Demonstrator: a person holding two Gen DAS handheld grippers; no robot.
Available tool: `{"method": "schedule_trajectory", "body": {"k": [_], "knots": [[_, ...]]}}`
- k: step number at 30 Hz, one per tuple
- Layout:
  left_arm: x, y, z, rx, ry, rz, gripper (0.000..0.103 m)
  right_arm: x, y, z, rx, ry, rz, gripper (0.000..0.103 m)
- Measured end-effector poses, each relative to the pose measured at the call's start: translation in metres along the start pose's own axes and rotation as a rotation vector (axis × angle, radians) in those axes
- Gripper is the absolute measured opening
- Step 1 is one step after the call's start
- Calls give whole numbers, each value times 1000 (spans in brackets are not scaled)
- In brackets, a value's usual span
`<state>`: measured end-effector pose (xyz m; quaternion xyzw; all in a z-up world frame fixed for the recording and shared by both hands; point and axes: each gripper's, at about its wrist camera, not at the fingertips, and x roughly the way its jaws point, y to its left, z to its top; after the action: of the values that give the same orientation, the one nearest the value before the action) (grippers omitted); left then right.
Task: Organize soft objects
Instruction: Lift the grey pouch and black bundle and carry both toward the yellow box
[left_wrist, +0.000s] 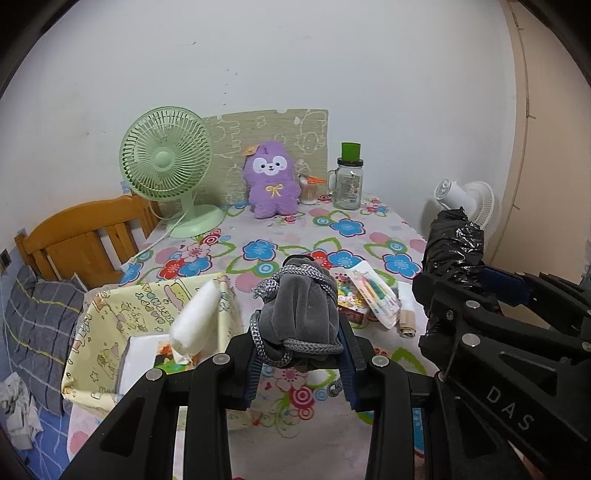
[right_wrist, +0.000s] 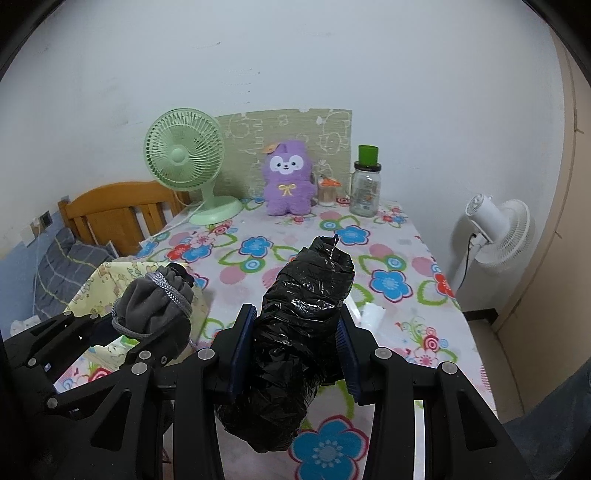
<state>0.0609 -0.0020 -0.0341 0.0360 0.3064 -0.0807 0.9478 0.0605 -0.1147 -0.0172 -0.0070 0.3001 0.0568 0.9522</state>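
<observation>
The left tongs (left_wrist: 301, 350) are clamped narrow on a grey pouch (left_wrist: 299, 314) wrapped in grey cord (left_wrist: 273, 286), held up off the counter (left_wrist: 332, 229). The right tongs (right_wrist: 295, 347) grip a black bag bundle (right_wrist: 295, 332), their blue pads pressed against its sides; it also hangs above the counter's flowered cloth. In the left view the right tongs and the bundle show at the right edge; in the right view the pouch shows at the left, just beside the bundle.

Below and left of the pouch sits a yellow basket (left_wrist: 147, 299) with a white pad (left_wrist: 195, 317) sticking out. Small packets (left_wrist: 369, 299) lie on the counter behind the pouch. At the back stand a green fan (left_wrist: 168, 162), a purple plush (left_wrist: 273, 181) and a jar (left_wrist: 349, 182). A white fan (right_wrist: 498, 232) stands off the counter's right side.
</observation>
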Motion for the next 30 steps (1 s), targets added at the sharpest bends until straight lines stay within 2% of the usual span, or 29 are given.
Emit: {"method": "schedule_trajectory", "body": {"k": [8, 30], "knots": [[5, 24, 3, -4, 4, 17, 36, 13, 24, 9, -21, 5, 15, 45], [31, 108, -1, -83, 48, 79, 36, 65, 103, 29, -83, 57, 127, 45]]}}
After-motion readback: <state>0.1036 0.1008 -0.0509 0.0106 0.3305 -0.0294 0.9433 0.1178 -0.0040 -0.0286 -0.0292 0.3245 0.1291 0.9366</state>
